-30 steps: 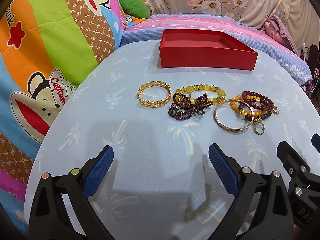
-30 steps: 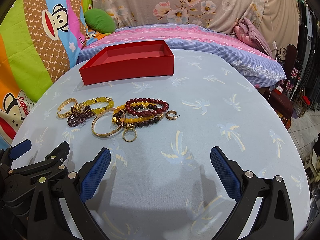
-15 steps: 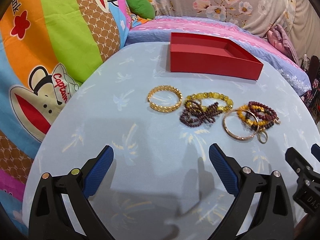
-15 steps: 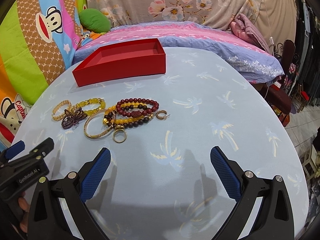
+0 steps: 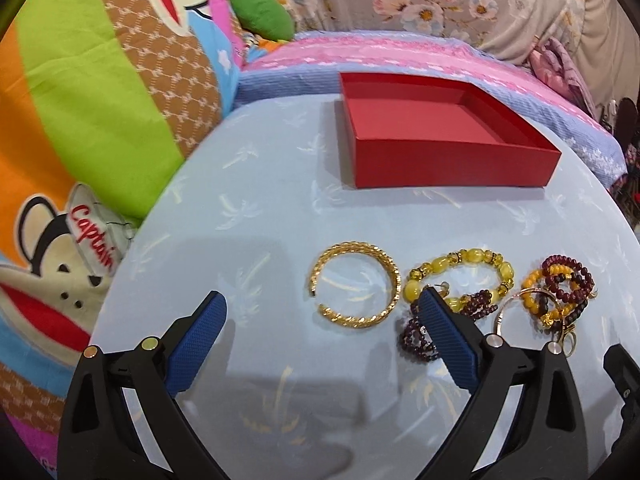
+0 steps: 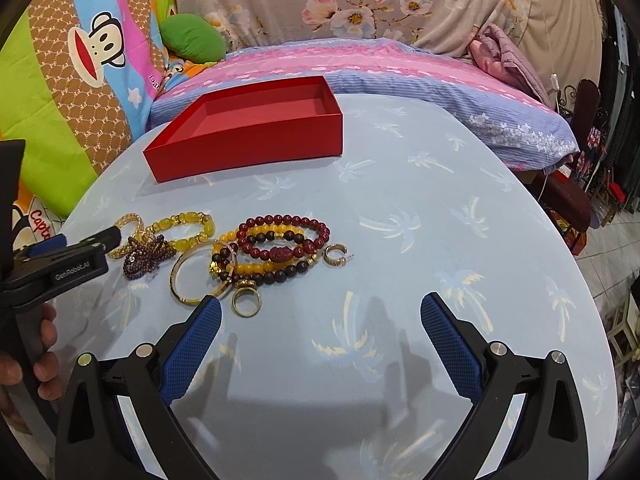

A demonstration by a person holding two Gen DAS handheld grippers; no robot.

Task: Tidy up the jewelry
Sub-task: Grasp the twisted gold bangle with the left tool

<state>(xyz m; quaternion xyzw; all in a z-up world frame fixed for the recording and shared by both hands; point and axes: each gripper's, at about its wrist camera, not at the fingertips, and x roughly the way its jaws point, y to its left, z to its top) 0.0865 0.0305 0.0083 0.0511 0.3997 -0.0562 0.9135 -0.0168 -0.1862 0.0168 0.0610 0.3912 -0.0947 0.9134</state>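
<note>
An empty red box (image 5: 436,148) stands at the far side of the round table; it also shows in the right wrist view (image 6: 248,136). In front of it lie a gold braided bangle (image 5: 356,284), a yellow bead bracelet (image 5: 460,276), a dark purple bead cluster (image 5: 416,332), a thin gold bangle (image 6: 204,276), red, yellow and dark bead bracelets (image 6: 284,248), a gold ring (image 6: 246,302) and a small hoop earring (image 6: 336,255). My left gripper (image 5: 320,308) is open, just short of the gold braided bangle. My right gripper (image 6: 320,312) is open and empty, near the ring.
The table has a light blue palm-print cloth (image 6: 420,220). A bed with pink and blue bedding (image 6: 360,64) lies behind it, and a cartoon-print quilt (image 5: 80,120) rises at the left. A dark chair (image 6: 572,200) stands off the right edge.
My left gripper has moved forward and right, closing on the gold braided bangle and purple beads. My right gripper has edged forward toward the ring. Nothing on the table has moved.
</note>
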